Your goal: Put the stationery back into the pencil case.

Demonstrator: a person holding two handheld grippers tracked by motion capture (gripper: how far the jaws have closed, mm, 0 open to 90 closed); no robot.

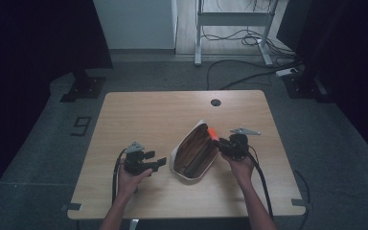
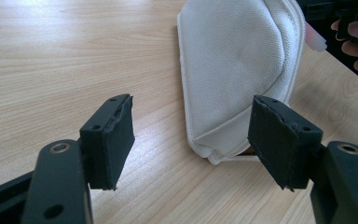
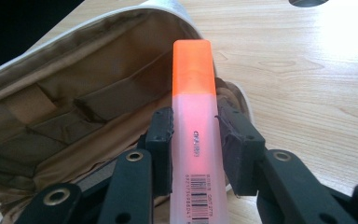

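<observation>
High view had the left claw (image 1: 154, 161) at about eight o'clock on the pale wooden tabletop (image 1: 143, 115), held in the person's left hand (image 1: 130, 178), its jaws standing wide apart with nothing between them. Left gripper view confirmed it: the two black pads (image 2: 113, 140) were well apart, bare wood showing between them, and the near end of the pencil case (image 2: 235, 65) lay just beyond, toward one o'clock, not touched by either pad.

At the centre of the tabletop lay that pencil case (image 1: 195, 152), an off-white canvas pouch with a rounded outline and a zip along its edge. It lay open, its long axis running from seven o'clock toward one o'clock, and its brown lining faced up. Right gripper view showed the lining (image 3: 65, 116) with flat sewn pockets and a pale rim around the mouth.

At about four o'clock, the right claw (image 1: 219, 143) was clamped on a highlighter (image 3: 194, 126), one pad on each side of the barrel. The highlighter had a bright orange cap, a translucent pink body, small black print and a barcode near the rear. Its capped end pointed over the case's open mouth, at the rim on the three o'clock side.
</observation>
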